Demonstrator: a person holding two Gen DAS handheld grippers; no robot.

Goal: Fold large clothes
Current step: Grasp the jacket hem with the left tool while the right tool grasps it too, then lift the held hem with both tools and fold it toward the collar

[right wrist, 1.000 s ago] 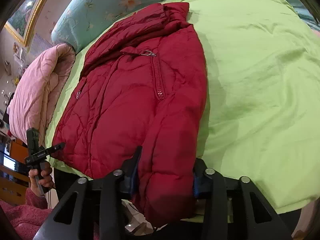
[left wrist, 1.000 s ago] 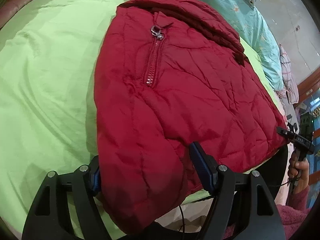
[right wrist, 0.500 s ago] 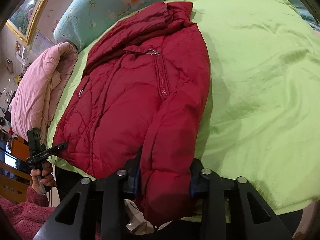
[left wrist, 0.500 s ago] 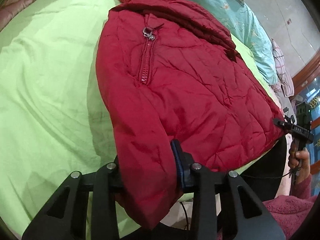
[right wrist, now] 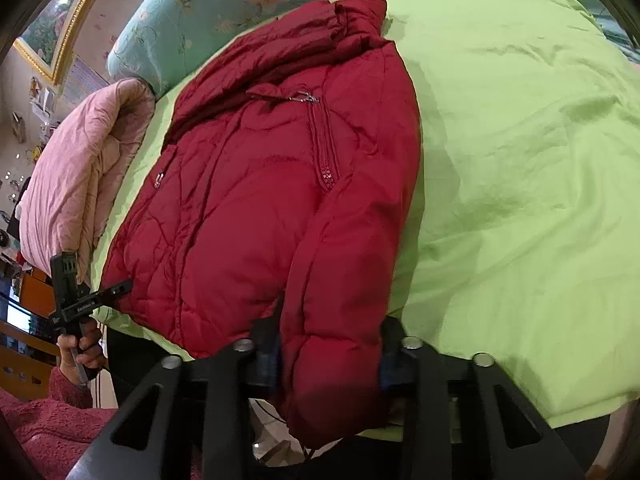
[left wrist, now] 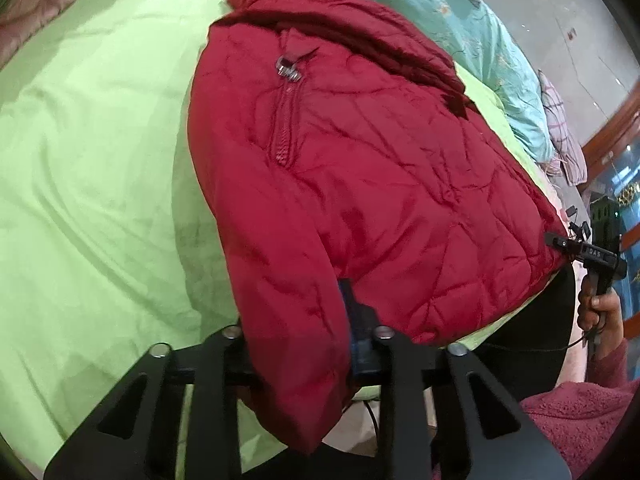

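A red quilted jacket lies on the green bedsheet, collar far, hem at the near bed edge; it also shows in the right wrist view. My left gripper is shut on a thick fold of the jacket's hem corner. My right gripper is shut on the other hem corner or sleeve end. Each gripper shows in the other's view, at the jacket's opposite corner: the right one and the left one.
A pink folded quilt lies beside the jacket at the bed's side. A teal floral cover lies at the bed's head. The green sheet stretches wide beside the jacket. Wooden furniture stands past the bed.
My left gripper has closed from wide open onto the jacket's hem. The right gripper stays clamped. Both have lifted the hem slightly and shifted little.
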